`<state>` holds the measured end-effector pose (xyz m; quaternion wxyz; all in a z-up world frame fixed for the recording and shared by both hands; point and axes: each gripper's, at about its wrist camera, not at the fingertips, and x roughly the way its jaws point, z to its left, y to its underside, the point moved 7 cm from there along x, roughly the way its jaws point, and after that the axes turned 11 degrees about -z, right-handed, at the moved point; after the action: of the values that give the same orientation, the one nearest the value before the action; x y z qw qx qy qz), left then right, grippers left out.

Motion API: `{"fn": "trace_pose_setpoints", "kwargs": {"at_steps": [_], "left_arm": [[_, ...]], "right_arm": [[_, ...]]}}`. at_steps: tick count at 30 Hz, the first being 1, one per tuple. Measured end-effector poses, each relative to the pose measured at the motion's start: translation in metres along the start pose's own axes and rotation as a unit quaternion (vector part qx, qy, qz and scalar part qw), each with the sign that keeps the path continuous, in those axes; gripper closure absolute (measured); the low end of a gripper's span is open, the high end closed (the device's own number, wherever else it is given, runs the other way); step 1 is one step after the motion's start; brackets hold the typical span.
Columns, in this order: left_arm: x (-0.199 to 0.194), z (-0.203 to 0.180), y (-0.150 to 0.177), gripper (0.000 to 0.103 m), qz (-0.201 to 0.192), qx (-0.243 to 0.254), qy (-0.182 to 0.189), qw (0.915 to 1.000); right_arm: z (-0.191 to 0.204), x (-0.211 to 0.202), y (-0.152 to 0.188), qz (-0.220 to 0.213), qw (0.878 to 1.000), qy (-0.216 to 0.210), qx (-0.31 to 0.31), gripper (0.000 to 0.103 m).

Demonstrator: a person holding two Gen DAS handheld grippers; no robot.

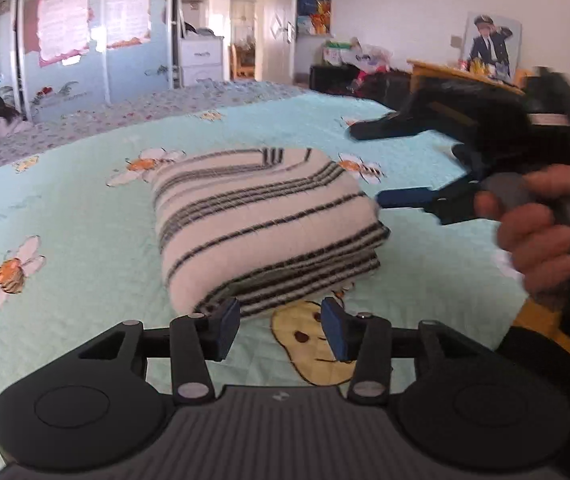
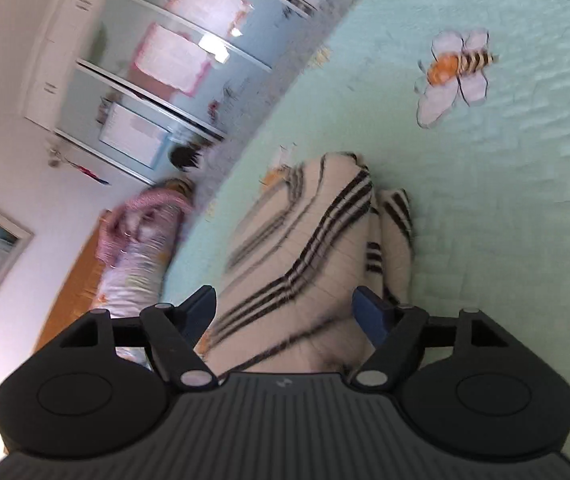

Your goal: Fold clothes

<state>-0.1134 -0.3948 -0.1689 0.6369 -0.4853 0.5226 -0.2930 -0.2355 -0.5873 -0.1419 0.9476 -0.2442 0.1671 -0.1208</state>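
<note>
Striped folded sweater (image 1: 265, 224) flat on bedspread (image 1: 85, 240), both grippers (image 1: 281, 330) (image 2: 285, 312) open, empty.

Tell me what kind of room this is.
Most likely a home bedroom. The folded striped garment lies on a bed's mint quilt with bee prints, a wardrobe with sliding doors stands behind, and a wooden headboard is at the right.

A bed (image 1: 85, 208) covered by a pale green quilt (image 1: 65, 272) printed with bees and flowers. A folded white sweater (image 1: 261, 224) with dark stripes lies directly on it at centre; a yellow cartoon patch (image 1: 309, 344) shows at six o'clock of the sweater.
</note>
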Motion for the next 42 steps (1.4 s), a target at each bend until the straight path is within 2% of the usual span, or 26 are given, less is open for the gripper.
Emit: {"fn": "trace_pose_setpoints", "kwargs": {"at_steps": [3,5,7,8,11,14,17,19,20,23,25,26,27,29,30,32,35,37,42], "left_arm": [[0.007,0.014,-0.008,0.054,-0.003,-0.025,-0.022,0.9994],[0.008,0.023,-0.012,0.054,-0.002,-0.05,-0.031,0.9982],[0.004,0.032,-0.013,0.054,-0.002,-0.081,-0.034,0.9962],[0.0,0.037,-0.011,0.052,-0.001,-0.091,-0.037,0.9951],[-0.01,0.052,-0.003,0.048,0.003,-0.117,-0.055,0.9916],[-0.006,0.059,-0.001,0.048,0.012,-0.131,-0.068,0.989],[0.001,0.056,-0.016,0.048,-0.003,-0.116,-0.065,0.9911],[0.009,0.053,-0.027,0.046,-0.013,-0.103,-0.063,0.9926],[0.016,0.052,-0.032,0.045,-0.016,-0.098,-0.063,0.9931],[0.033,0.045,-0.02,0.044,0.017,-0.093,-0.051,0.9942],[0.045,0.041,-0.012,0.044,0.04,-0.09,-0.042,0.9942],[0.042,0.041,-0.008,0.045,0.039,-0.094,-0.041,0.994],[0.038,0.041,-0.005,0.045,0.036,-0.099,-0.041,0.9936],[0.029,0.041,-0.003,0.045,0.025,-0.109,-0.038,0.993],[0.025,0.041,-0.005,0.045,0.02,-0.113,-0.037,0.9927],[0.018,0.04,-0.01,0.044,0.012,-0.121,-0.036,0.9919],[0.018,0.033,-0.012,0.04,0.018,-0.119,-0.036,0.992],[0.019,0.031,-0.011,0.04,0.026,-0.106,-0.042,0.9931],[0.016,0.046,0.001,0.039,0.065,-0.112,-0.075,0.9888]], "right_arm": [[0.024,-0.018,0.015,-0.002,0.999,-0.029,-0.022,0.018],[0.015,-0.011,0.027,0.014,0.999,0.005,-0.046,0.018],[-0.01,-0.007,0.034,0.026,0.997,0.071,-0.032,0.018],[-0.019,-0.012,0.037,0.026,0.996,0.083,-0.016,0.018],[-0.025,-0.033,0.042,0.012,0.998,0.057,0.027,0.018],[-0.002,-0.034,0.037,-0.004,1.0,0.016,0.013,0.018],[0.022,-0.036,0.032,-0.019,1.0,-0.025,0.0,0.018],[0.031,-0.021,0.028,-0.018,0.999,-0.044,0.007,0.018],[0.029,-0.011,0.027,-0.015,0.999,-0.045,0.014,0.018],[0.003,0.007,0.028,-0.012,0.999,-0.013,0.047,0.018],[-0.019,0.006,0.03,-0.019,0.997,-0.009,0.077,0.026],[-0.03,0.006,0.032,-0.022,0.996,-0.006,0.092,0.032],[-0.033,0.001,0.032,-0.025,0.995,-0.007,0.098,0.032],[-0.024,-0.015,0.031,-0.03,0.996,-0.011,0.086,0.027],[-0.016,-0.023,0.031,-0.034,0.997,-0.013,0.067,0.019],[0.001,-0.034,0.032,-0.038,0.998,-0.021,0.037,0.018],[0.02,-0.026,0.04,-0.023,0.999,-0.044,0.015,0.018],[0.017,-0.013,0.045,-0.015,0.999,-0.028,0.01,0.018],[-0.016,-0.005,0.043,-0.012,0.997,0.069,0.019,0.018]]}}
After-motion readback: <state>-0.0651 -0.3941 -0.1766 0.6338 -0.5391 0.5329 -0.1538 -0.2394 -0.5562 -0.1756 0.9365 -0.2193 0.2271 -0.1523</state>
